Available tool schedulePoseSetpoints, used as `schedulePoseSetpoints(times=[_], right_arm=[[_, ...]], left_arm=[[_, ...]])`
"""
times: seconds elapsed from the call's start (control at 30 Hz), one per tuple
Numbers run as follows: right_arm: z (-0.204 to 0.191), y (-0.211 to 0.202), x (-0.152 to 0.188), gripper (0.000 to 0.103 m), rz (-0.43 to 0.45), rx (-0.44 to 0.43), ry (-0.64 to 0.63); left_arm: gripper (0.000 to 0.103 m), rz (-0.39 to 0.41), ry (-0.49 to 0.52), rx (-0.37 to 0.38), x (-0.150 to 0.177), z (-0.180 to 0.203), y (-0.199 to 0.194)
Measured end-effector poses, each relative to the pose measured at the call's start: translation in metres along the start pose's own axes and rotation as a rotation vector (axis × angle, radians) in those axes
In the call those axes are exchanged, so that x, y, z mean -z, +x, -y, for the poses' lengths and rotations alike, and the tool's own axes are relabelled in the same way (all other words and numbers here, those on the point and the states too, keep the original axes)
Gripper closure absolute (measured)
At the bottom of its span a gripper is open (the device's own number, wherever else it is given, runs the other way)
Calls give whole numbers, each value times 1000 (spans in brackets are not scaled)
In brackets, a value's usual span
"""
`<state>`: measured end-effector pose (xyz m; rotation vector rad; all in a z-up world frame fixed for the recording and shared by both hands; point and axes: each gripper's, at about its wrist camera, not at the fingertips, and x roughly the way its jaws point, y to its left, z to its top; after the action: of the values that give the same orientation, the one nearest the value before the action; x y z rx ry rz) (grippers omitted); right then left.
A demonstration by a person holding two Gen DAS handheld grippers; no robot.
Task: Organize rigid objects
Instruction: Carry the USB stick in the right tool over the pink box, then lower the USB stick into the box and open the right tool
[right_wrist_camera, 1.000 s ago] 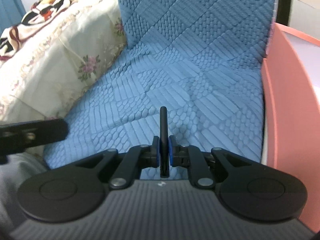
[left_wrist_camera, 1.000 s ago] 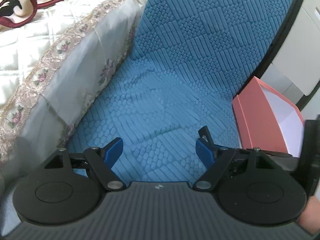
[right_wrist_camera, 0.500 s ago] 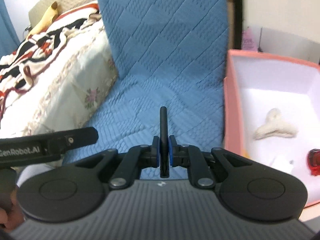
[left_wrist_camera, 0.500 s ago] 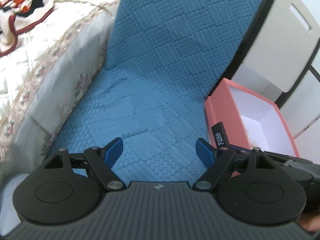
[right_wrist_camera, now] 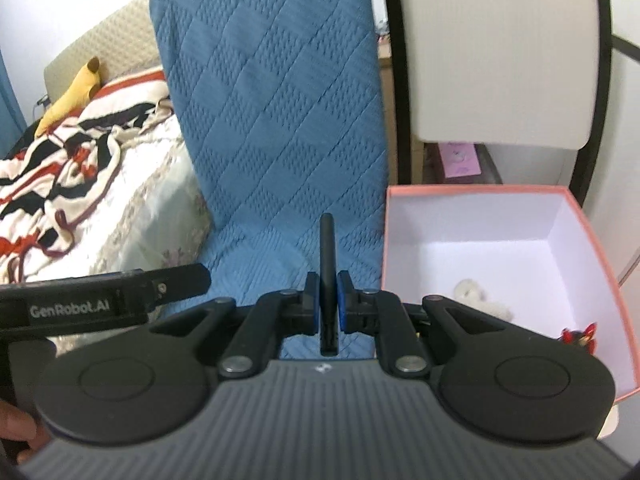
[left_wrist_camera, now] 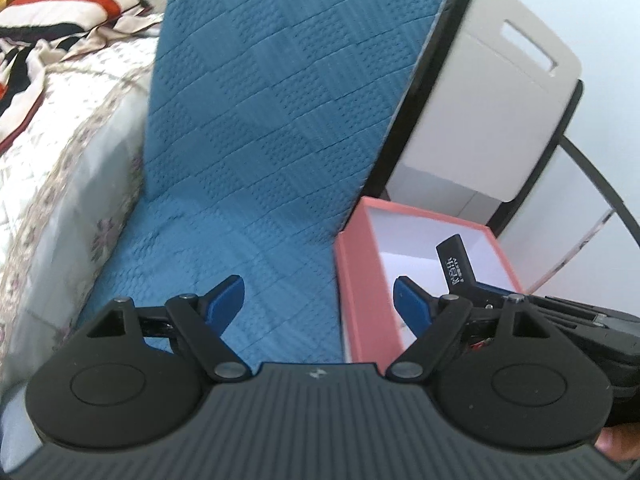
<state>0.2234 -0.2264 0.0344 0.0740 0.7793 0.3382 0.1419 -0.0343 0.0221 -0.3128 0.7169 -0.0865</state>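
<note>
My right gripper point(right_wrist_camera: 328, 288) is shut on a thin black stick-like object point(right_wrist_camera: 327, 248) and holds it upright above the blue quilted seat, left of the pink box point(right_wrist_camera: 600, 272). In the left wrist view the same black object point(left_wrist_camera: 454, 266) with white lettering shows over the pink box point(left_wrist_camera: 360, 280). Inside the box lie a white clip-like item point(right_wrist_camera: 476, 294) and a red item point(right_wrist_camera: 580, 334). My left gripper point(left_wrist_camera: 318, 290) is open and empty over the blue seat, beside the box's left wall.
A blue quilted chair cover point(right_wrist_camera: 280, 120) runs up behind. A bed with floral quilt point(left_wrist_camera: 48, 160) and a striped blanket point(right_wrist_camera: 60, 160) lies left. A white cabinet with black frame point(right_wrist_camera: 500, 60) stands behind the box.
Both grippers have risen and tilted up, so the chair back and cabinet show. The right gripper has carried the black object rightward toward the pink box. The grip is unchanged.
</note>
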Motion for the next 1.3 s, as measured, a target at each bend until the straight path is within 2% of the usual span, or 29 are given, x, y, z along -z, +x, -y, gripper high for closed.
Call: schedulePoseSetpoints(times=[0.4, 0.77, 1.03, 1.3], right_arm=[[49, -35, -24, 91, 53, 37, 41], [106, -48, -30, 91, 80, 78, 74], [148, -41, -20, 91, 50, 102, 125], [185, -10, 4, 91, -40, 118, 179]], left_arm=[[17, 12, 60, 44, -21, 65, 0], [16, 15, 119, 86, -22, 129, 27], [16, -21, 147, 95, -13, 159, 62], [16, -91, 189, 76, 8, 181, 103]])
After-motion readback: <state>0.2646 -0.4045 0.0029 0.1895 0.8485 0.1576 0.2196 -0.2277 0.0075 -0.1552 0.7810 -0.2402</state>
